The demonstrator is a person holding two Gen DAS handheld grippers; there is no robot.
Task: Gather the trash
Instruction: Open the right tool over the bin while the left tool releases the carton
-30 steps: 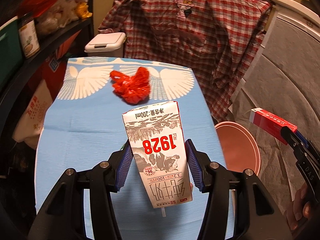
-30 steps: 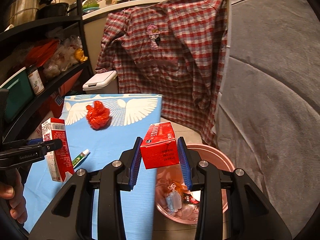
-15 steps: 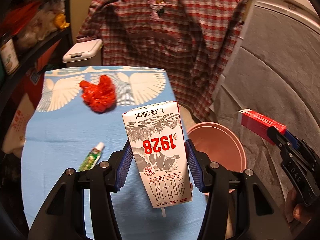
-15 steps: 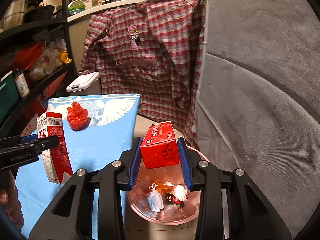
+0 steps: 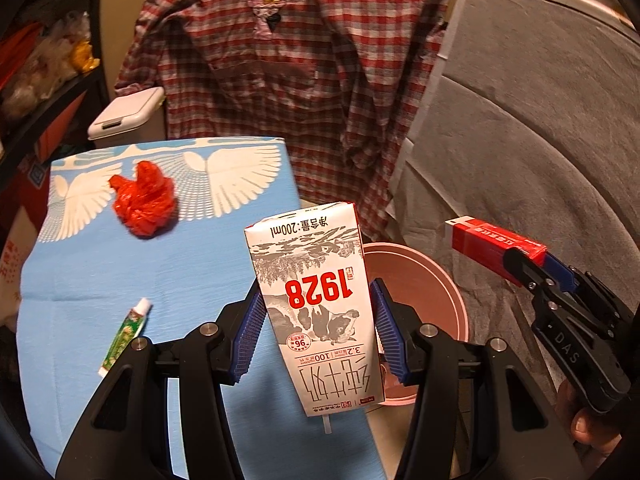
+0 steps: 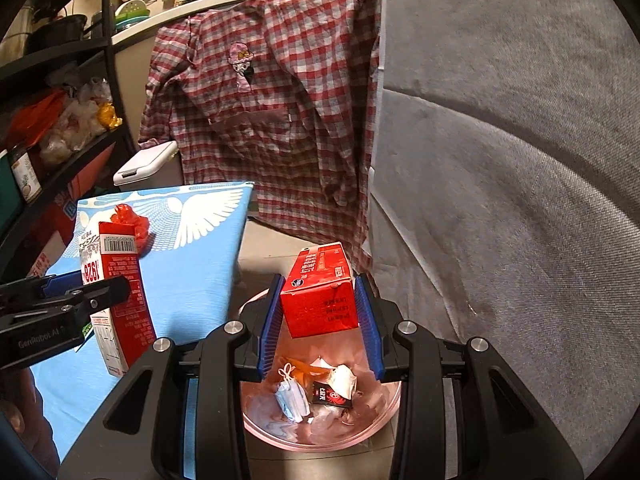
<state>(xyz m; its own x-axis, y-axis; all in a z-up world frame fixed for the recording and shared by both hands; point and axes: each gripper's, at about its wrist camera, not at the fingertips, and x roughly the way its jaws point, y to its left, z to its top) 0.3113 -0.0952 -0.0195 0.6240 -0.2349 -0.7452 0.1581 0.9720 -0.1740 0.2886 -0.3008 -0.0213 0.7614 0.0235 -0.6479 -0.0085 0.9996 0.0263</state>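
Observation:
My left gripper (image 5: 316, 332) is shut on a white milk carton (image 5: 316, 300) marked 1928, held upside down above the right edge of the blue table (image 5: 100, 272). My right gripper (image 6: 318, 320) is shut on a red box (image 6: 322, 290), held above the pink bin (image 6: 320, 436), which holds several bits of trash. The bin also shows in the left wrist view (image 5: 424, 280) behind the carton. A crumpled red bag (image 5: 144, 200) and a small green tube (image 5: 124, 336) lie on the table. The carton (image 6: 116, 300) and left gripper (image 6: 72, 300) show at the left of the right wrist view.
A red plaid shirt (image 5: 296, 80) hangs behind the table and bin. A white lidded bin (image 5: 124, 116) stands behind the table. Dark shelves with bags (image 5: 44, 64) are on the left. A grey cover (image 6: 500, 200) fills the right side.
Both grippers have moved right with their loads. The red box now hangs over the bin, and the milk carton has come to the table's right edge near the bin.

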